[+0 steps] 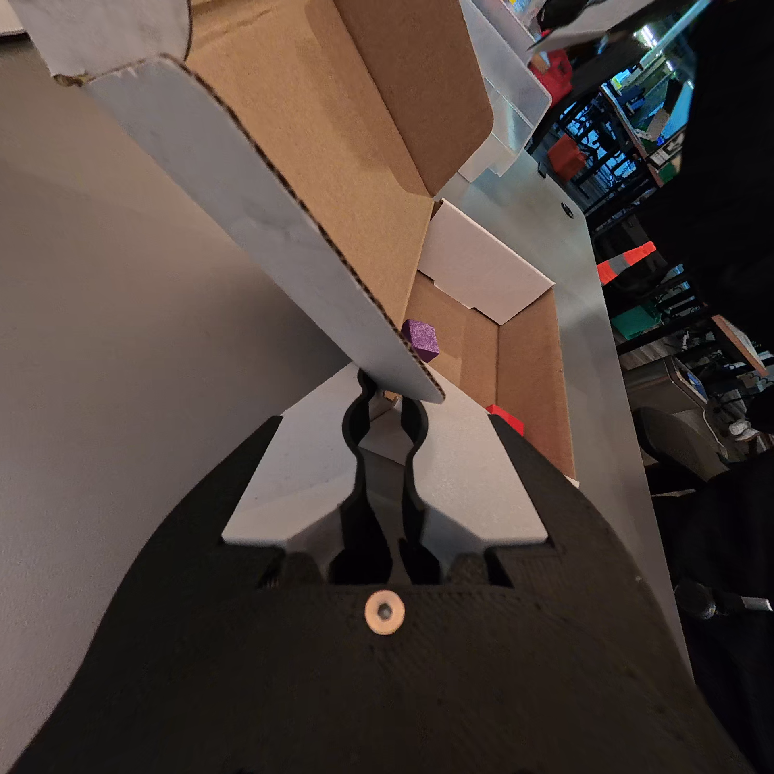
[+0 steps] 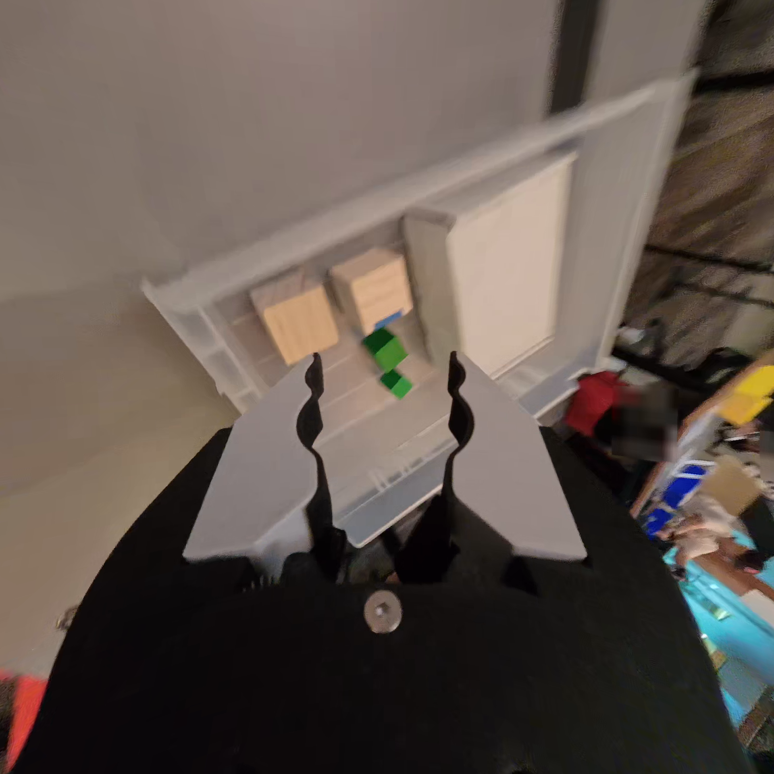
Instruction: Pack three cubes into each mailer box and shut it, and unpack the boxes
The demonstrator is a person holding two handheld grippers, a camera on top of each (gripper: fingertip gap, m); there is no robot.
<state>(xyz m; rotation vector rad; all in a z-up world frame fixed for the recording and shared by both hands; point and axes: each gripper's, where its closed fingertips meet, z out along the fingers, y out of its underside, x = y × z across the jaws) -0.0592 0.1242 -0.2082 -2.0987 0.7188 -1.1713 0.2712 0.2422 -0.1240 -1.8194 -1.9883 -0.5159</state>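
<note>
In the left wrist view a white mailer box (image 1: 528,377) with a brown inside lies open. A purple cube (image 1: 421,340) and a red cube (image 1: 507,419) lie in it. My left gripper (image 1: 385,389) is shut on the tip of the lid's side flap (image 1: 251,218) and holds the lid (image 1: 318,138) raised. In the blurred right wrist view my right gripper (image 2: 383,360) is open and empty above a clear plastic bin (image 2: 624,218). The bin holds two wooden cubes (image 2: 299,324) (image 2: 375,289), two green cubes (image 2: 385,349) (image 2: 396,384) and a blue cube (image 2: 387,320).
The box sits on a pale table (image 1: 104,335), close to its edge (image 1: 607,377). A clear bin (image 1: 509,96) stands just beyond the box. A white panel (image 2: 506,276) fills the bin's right part. Cluttered shelves and floor lie past the table edge.
</note>
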